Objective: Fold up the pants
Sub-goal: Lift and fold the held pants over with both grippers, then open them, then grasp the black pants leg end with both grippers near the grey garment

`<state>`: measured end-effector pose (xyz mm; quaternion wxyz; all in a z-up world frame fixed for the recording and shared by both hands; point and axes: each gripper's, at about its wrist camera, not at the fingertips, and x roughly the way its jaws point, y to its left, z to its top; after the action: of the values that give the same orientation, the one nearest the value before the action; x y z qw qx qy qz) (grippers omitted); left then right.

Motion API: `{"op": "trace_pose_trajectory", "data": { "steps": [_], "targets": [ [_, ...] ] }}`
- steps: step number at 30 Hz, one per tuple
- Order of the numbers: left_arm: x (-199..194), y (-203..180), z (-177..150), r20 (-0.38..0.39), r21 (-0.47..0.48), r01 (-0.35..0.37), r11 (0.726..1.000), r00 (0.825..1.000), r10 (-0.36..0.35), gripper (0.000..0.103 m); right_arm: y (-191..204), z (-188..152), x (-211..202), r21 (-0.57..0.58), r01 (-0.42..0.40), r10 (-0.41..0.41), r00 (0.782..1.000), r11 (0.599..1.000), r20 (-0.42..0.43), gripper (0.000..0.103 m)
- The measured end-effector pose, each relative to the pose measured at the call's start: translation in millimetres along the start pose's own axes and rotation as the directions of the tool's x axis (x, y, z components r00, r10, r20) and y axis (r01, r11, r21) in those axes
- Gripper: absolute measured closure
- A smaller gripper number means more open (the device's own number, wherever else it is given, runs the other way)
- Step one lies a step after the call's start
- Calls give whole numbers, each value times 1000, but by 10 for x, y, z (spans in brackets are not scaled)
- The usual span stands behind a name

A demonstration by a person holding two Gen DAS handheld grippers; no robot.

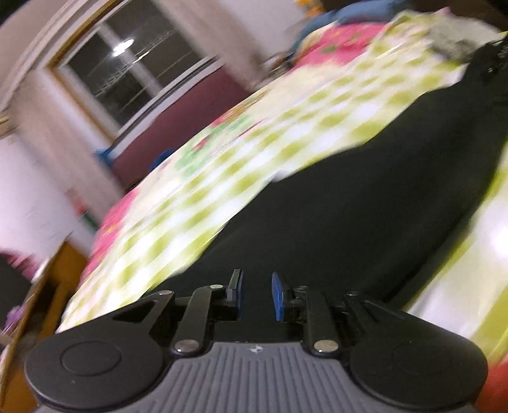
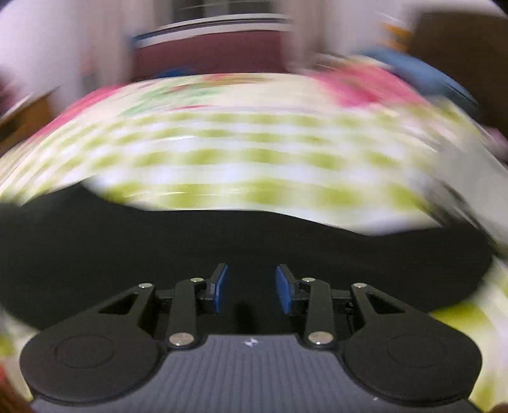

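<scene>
- One bed covered by a green-and-white checked sheet with pink floral borders (image 1: 222, 178) (image 2: 254, 152) filled both views; motion blur smeared its pattern.
- One pair of plain black fabric pants (image 1: 365, 203) (image 2: 241, 241) lay flat on that sheet, a broad dark expanse with no seams, pockets or creases that could be made out.
- In the left wrist view the pants ran as a wide band from just ahead of the fingers away to the upper right, where a second black gripper body (image 1: 495, 60) showed at the frame edge, resting at the pants' far end.
- In the right wrist view the pants stretched across the whole width, directly beneath and ahead of the fingers, the far edge curving against the checked sheet.
- One dark window with a pale frame (image 1: 127, 70) sat above a maroon wall panel (image 1: 190, 117) (image 2: 209, 60) beyond the bed.
- One blue bundle of cloth (image 1: 336, 19) (image 2: 422, 76) lay at the bed's far corner.
- One left gripper (image 1: 256, 295): its two blue-padded fingers (image 1: 277, 297) stood spread with a clear gap, nothing between them, the black cloth right below.
- One right gripper (image 2: 251, 287): its two blue-padded fingers (image 2: 283, 289) were likewise apart and held nothing, hovering over the pants.
</scene>
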<state>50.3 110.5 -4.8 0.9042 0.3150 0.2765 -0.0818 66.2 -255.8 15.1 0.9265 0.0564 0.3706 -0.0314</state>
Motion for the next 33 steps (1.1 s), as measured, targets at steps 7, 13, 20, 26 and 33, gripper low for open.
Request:
{"op": "trace_pose_trajectory", "data": {
  "steps": [7, 13, 20, 26, 33],
  "targets": [
    [165, -978, 843, 92, 155, 237, 959, 963, -253, 66, -1366, -318, 28, 464, -8, -1, 1000, 886, 17, 65],
    [245, -1456, 1277, 94, 232, 318, 919, 933, -347, 66, -1584, -369, 166, 533, -81, 55, 996, 842, 65, 68],
    [233, -1755, 1557, 117, 239, 354, 904, 914, -389, 62, -1629, -363, 130, 544, -14, 19, 1000, 839, -5, 87],
    [215, -2012, 1645, 135, 290, 396, 871, 884, -447, 61, -1828, -433, 142, 578, 5, 23, 999, 816, -41, 103],
    [218, -2116, 1690, 137, 302, 412, 860, 874, -467, 60, -1834, -394, 175, 651, -84, 77, 996, 755, 39, 92]
  ]
}}
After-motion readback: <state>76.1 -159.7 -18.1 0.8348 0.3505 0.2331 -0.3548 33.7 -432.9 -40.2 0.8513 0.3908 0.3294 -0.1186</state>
